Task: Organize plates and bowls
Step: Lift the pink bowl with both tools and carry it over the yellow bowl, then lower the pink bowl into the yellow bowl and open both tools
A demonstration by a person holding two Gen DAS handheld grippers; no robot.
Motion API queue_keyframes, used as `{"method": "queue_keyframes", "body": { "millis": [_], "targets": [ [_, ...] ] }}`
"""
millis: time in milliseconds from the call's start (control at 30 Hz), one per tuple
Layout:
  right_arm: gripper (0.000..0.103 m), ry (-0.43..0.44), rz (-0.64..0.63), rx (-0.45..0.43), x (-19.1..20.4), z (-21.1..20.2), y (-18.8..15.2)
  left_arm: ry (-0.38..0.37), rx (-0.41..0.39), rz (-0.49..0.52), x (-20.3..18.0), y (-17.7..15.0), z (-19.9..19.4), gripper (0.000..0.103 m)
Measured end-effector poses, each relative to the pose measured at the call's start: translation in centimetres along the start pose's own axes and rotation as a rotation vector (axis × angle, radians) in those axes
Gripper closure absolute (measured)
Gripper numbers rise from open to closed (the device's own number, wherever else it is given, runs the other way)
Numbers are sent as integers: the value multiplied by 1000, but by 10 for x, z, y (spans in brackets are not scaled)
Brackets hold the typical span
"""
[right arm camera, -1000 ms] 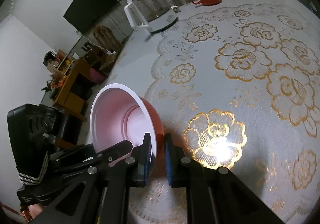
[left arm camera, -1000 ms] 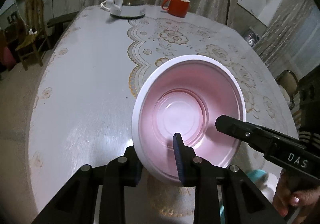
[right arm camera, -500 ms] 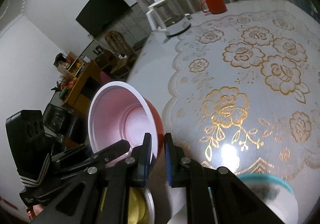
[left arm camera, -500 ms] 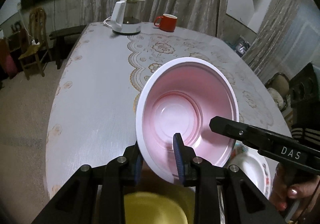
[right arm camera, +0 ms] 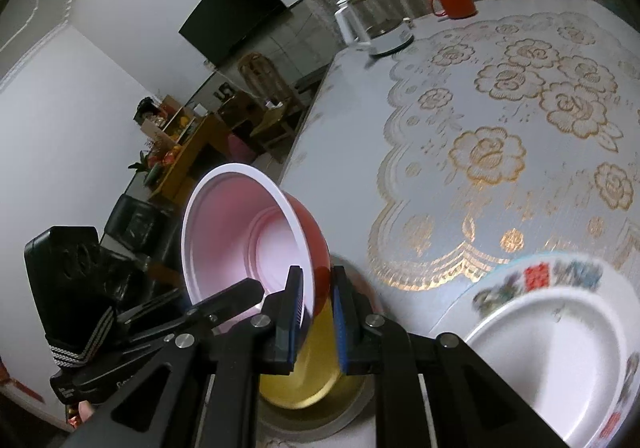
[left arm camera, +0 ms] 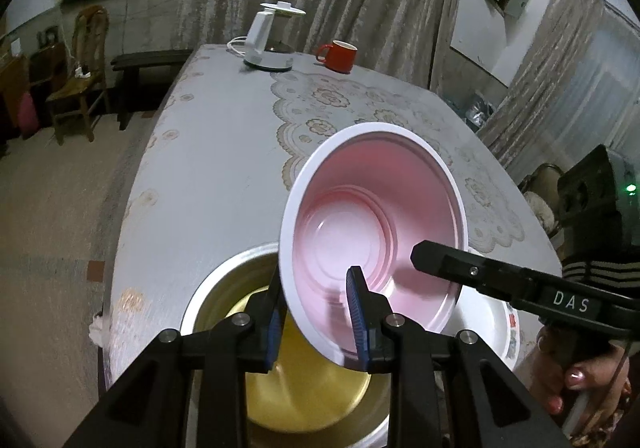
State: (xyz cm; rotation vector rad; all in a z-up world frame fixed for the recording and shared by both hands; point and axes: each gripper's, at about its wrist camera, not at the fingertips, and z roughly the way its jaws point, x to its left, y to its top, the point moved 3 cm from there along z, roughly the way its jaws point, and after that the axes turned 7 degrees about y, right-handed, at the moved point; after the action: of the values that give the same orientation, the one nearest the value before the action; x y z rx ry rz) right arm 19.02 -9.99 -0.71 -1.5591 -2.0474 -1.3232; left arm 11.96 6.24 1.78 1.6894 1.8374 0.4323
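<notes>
Left wrist view: your left gripper pinches the pink bowl's near rim, nearly closed; your right gripper clamps the opposite rim, holding it tilted above the gold bowl. Only the right view shows its red outside.

We list the bowl as smooth plastic, satin pink inside, glossy red outside; the steel basin as brushed metal with a shiny yellow inner bowl; the plate as glazed white ceramic; the tablecloth as glossy, finely textured sheet with gold print; the gripper pads as ribbed blue rubber
</notes>
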Motion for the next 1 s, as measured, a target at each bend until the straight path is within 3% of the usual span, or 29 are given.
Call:
{"method": "queue_keyframes", "body": {
  "millis": [500, 1000],
  "targets": [
    [89, 36, 56, 83, 3, 14, -50, -6, 51, -15, 16, -54, -8, 73],
    [81, 18, 111, 154, 3, 39, -63, 19, 82, -64, 35, -64, 7, 73]
  ]
}}
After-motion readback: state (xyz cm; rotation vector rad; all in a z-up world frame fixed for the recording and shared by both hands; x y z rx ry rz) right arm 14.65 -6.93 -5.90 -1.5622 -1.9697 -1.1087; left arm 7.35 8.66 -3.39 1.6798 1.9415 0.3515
